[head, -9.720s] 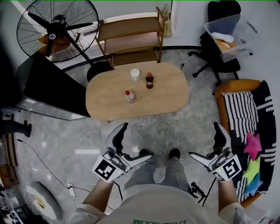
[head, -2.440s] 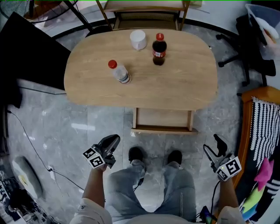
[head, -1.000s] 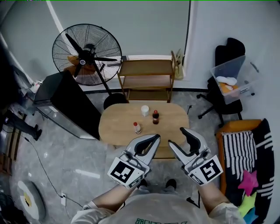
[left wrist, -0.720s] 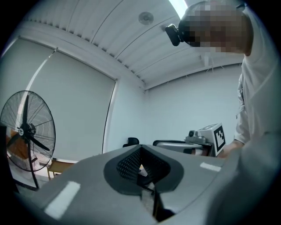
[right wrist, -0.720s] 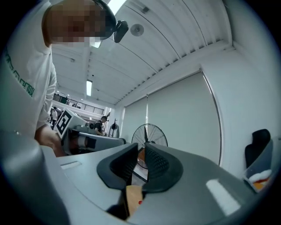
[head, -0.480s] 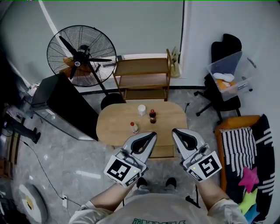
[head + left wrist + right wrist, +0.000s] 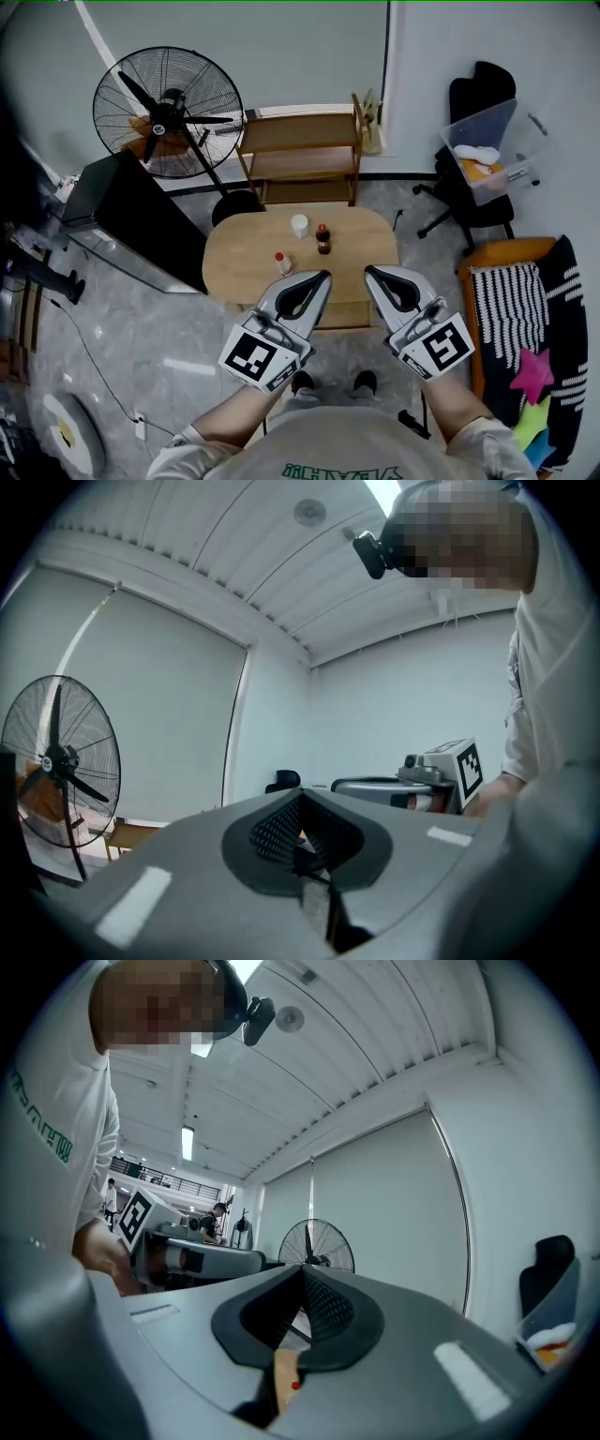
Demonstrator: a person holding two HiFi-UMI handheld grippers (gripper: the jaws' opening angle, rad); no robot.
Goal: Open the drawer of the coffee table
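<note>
1. The drawer (image 7: 342, 315) looks pulled out of the coffee table (image 7: 366, 246), between and beyond your gripper tips; the strip you can see looks bare.
2. Your left gripper (image 7: 322, 277) and right gripper (image 7: 371, 271) are both closed on nothing, so hold them level and clear of it.
3. Far off to the right of your right gripper, a clear bin (image 7: 485, 150) holds white and orange things.

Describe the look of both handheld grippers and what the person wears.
The left gripper and right gripper match: light grey curved jaws with a black textured lining, each carrying a white cube with black square markers. The person wears a pale shirt with green print.
</note>
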